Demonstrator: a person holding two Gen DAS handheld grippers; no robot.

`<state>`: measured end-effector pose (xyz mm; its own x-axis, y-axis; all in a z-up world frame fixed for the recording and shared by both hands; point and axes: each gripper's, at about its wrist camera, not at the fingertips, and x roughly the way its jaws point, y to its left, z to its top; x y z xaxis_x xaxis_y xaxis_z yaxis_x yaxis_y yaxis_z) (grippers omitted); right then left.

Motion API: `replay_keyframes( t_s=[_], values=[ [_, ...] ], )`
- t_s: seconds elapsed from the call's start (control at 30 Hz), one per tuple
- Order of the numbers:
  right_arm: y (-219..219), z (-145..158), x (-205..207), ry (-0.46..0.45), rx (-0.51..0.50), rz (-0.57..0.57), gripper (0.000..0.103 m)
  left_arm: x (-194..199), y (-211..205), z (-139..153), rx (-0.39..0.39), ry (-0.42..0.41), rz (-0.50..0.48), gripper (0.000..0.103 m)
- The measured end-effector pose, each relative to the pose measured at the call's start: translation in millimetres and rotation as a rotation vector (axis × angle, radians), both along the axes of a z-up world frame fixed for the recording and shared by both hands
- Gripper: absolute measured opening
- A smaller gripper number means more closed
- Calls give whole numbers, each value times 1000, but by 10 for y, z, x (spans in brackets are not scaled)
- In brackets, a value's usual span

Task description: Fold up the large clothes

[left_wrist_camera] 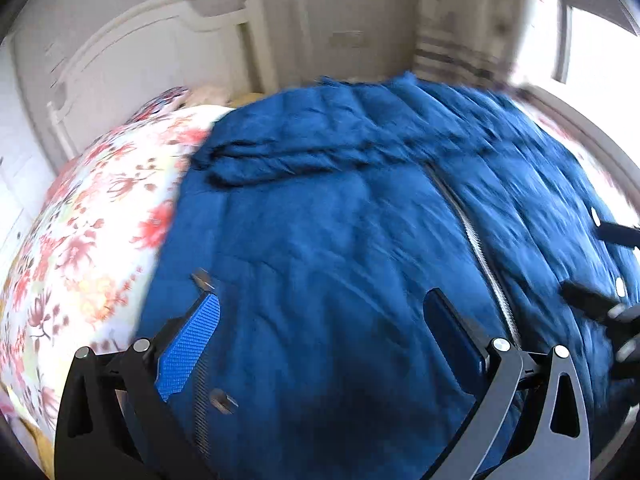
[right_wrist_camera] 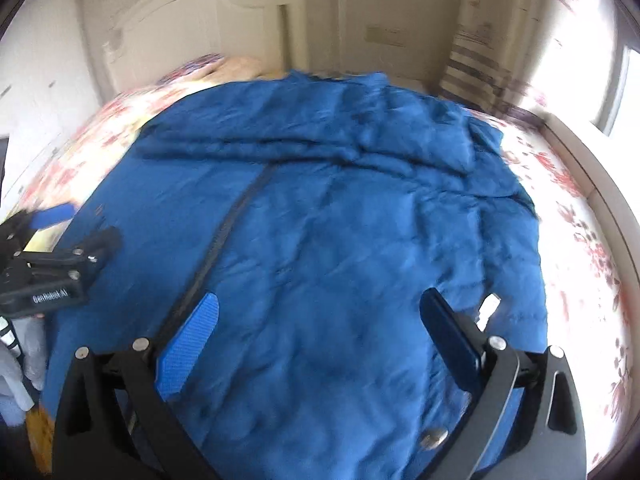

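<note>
Both tools gape wide above the blue jacket [left_wrist_camera: 340, 240] spread on the floral bed [left_wrist_camera: 80, 240].
Left tool [left_wrist_camera: 324, 304] hovers left of the zipper [left_wrist_camera: 476, 240], right tool [right_wrist_camera: 320, 304] right of it; only the right view shows the jacket's far-right edge.

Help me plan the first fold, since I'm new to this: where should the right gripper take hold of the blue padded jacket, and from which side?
Probably the blue padded jacket's outer side edge, approached from the right over the floral bedsheet. The jacket lies flat, zipper up, and that edge is bare and reachable. The right gripper is open above the hem, holding nothing.
</note>
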<state>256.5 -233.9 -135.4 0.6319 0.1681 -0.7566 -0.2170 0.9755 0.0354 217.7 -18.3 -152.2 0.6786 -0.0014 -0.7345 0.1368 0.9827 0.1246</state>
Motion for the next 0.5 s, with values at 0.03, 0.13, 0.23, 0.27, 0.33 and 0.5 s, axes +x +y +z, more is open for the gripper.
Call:
replay_keyframes(
  t_s=[0.03, 0.13, 0.23, 0.27, 0.33, 0.5],
  values=[
    [99, -85, -54, 21, -43, 40, 100, -10, -48, -64, 22, 13, -3, 98],
    [183, -282, -96, 31, -79, 46, 100, 5, -90, -195, 52, 33, 9, 99],
    [137, -277, -130, 36, -59, 29, 100, 50, -3, -201, 5, 64, 24, 99],
    [127, -274, -150, 38, -58, 22, 100, 29, 18, -186, 4, 66, 38, 99],
    [85, -219, -268, 34, -46, -3, 100, -97, 61, -120, -12, 48, 46, 98],
    [-42, -135, -594, -13, -70, -9, 100, -340, 258, -215, 15, 43, 75, 99]
  ],
)
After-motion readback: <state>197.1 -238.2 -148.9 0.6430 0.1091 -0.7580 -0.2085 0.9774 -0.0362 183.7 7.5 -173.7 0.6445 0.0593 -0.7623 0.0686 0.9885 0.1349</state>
